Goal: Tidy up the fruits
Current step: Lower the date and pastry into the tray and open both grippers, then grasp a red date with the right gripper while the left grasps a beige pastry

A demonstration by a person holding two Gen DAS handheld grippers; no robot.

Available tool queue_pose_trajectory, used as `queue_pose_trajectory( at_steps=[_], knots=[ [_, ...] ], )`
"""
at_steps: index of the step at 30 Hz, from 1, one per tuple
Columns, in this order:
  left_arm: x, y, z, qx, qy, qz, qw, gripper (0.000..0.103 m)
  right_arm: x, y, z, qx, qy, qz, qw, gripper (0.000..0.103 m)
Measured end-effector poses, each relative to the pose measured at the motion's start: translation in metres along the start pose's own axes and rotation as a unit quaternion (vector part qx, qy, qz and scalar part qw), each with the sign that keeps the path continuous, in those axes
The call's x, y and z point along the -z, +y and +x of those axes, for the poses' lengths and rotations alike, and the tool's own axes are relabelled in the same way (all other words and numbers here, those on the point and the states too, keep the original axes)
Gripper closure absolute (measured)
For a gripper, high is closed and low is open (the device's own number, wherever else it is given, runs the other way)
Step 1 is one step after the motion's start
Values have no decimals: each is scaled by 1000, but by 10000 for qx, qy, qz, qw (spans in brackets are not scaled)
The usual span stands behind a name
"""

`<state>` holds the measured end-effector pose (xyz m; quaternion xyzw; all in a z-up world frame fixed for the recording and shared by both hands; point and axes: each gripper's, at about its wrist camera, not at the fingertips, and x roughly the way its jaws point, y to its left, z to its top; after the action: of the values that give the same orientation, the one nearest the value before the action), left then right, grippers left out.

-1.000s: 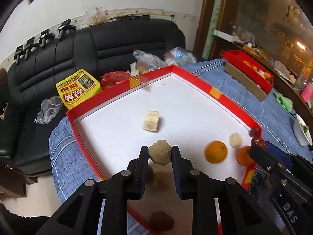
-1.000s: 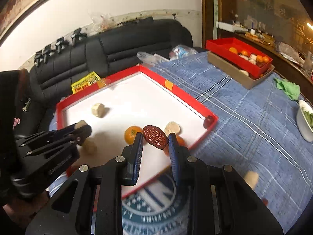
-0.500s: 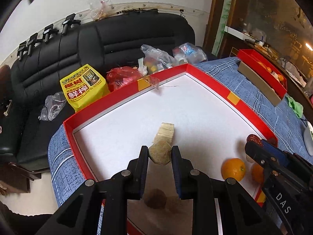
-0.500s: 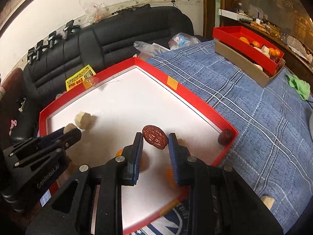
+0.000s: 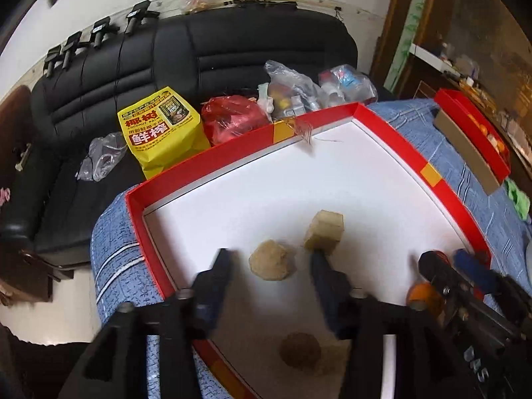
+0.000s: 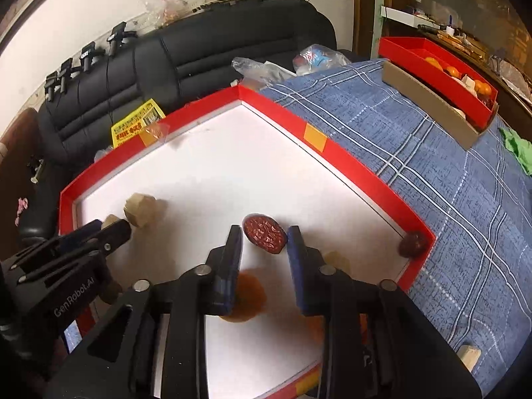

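Left wrist view gives me the left claw (image 5: 271, 261) with its jaws opening, a brown nut (image 5: 272, 260) between them and clear gaps on both sides, so nothing is gripped. A tan block (image 5: 324, 234) sits just beyond the right finger (image 5: 327, 282), on the white floor of the red tray (image 5: 392, 128). On the right wrist view my right claw (image 6: 264, 237) is opening too; the red date (image 6: 265, 237) lies between the tips, apart from the left pad and close to the right one. An orange (image 6: 244, 297) lies blurred under the fingers.
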<state>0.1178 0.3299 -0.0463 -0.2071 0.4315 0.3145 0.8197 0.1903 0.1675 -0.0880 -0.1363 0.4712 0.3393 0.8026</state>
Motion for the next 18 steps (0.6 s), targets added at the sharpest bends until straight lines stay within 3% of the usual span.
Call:
queue_pose_trajectory(
  at_steps=[1,2,11,18],
  knots=[
    [1,-1,-1,-2,3,33,10000,47,1,-1,-1,41,-3,-4,10000,36],
    [2,-1,-2,-8,18,42,10000,44,2,-1,-4,77,-34,-2,10000,34],
    [20,2,-39,152,-274,-69,9995,42,30,-30,-75,212,-604,193,9978,34],
    [67,-29,-84,662,-695,341,9948,42,123,-103,-151,558,-989,1009,9884,34]
  ],
)
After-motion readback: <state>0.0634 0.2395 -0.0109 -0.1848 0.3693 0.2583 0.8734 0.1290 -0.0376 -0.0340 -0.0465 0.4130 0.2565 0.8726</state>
